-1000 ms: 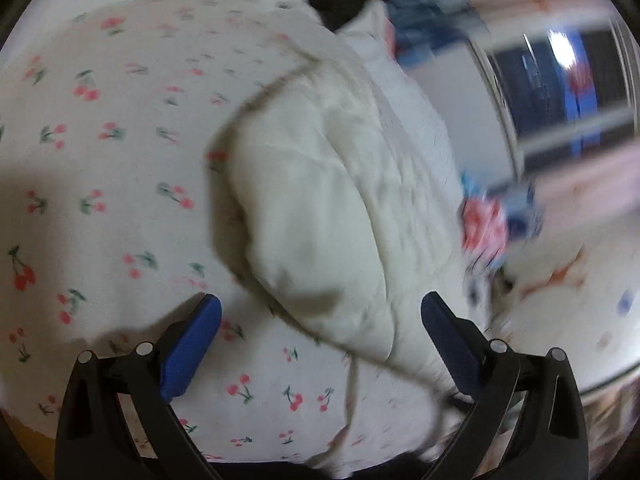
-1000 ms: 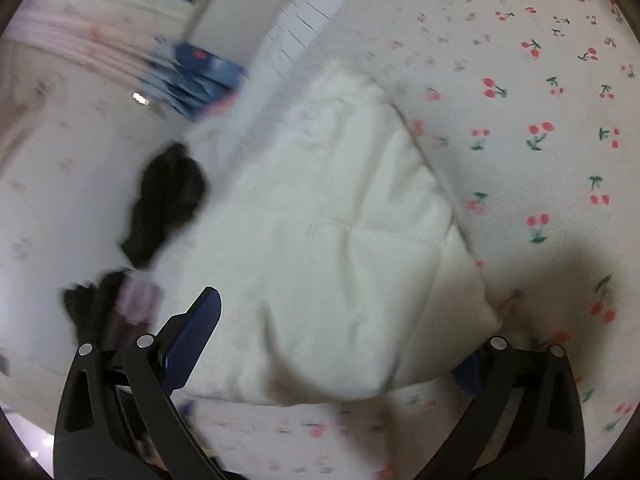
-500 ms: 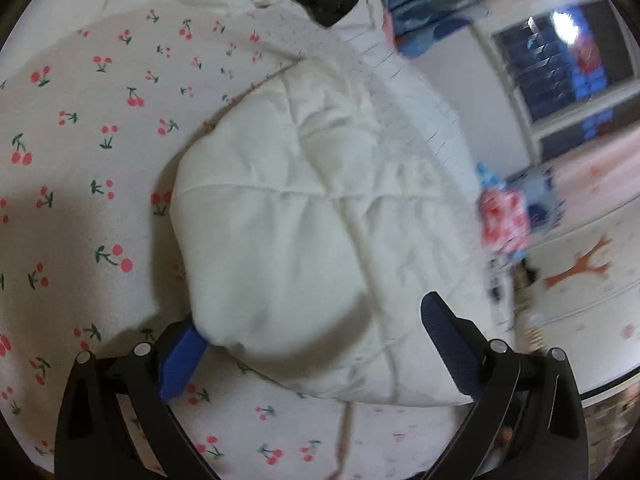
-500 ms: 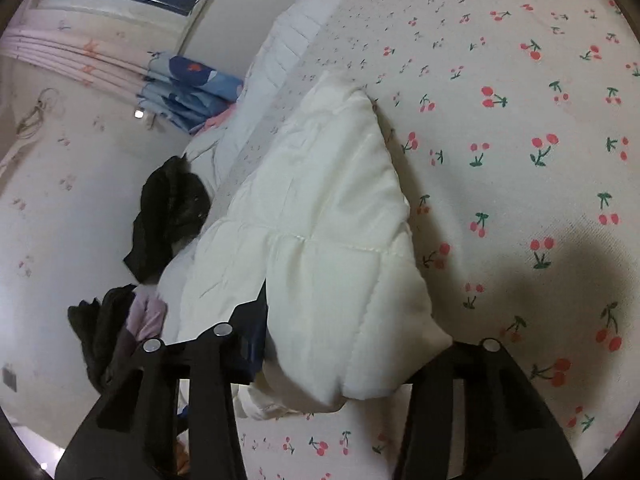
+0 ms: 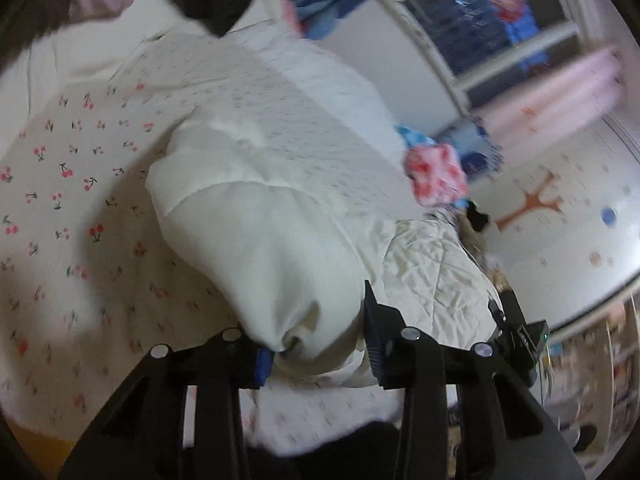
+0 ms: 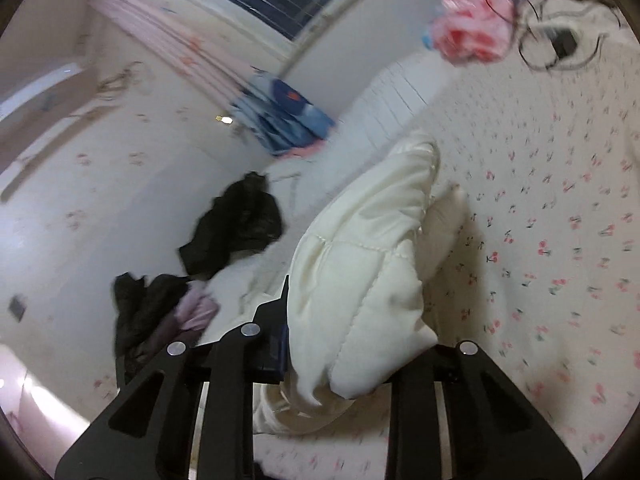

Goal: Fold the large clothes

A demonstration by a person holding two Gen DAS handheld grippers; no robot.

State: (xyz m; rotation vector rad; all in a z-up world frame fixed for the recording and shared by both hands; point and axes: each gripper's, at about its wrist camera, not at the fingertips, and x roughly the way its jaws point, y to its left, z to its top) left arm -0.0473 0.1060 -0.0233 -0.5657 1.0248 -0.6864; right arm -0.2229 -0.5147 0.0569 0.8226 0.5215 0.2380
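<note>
**Both Grippers Bite Cream Puffer Jacket Over Cherry-Print Bed**

My left gripper [image 5: 316, 344] and right gripper [image 6: 352, 344] each pinch a bunched edge of the cream quilted puffer jacket [image 5: 256, 232], w/ the fingers narrow and closing down on the padding. Fabric bulges out between both pairs. The near end of the jacket hangs from my grips above the cherry-print bedsheet [image 5: 72, 208]; its far end appears to trail on the bed towards the white quilted cover [image 5: 304, 120] by the wall. A black garment [image 6: 236, 224] and a dark pile w/ something pink [image 6: 160, 316] lie off beside it in the right wrist view; a red-and-pink bundle [image 5: 438, 174] sits near the window side.

Step in hand, as I read it: carry the gripped edge over to make the fold. To do it well I'd keep both grips level, approx. the same tension across the hem, so the slippery padding doesn't sag or twist, and lay it edge to edge before letting go. Thick fill may slip free.
</note>
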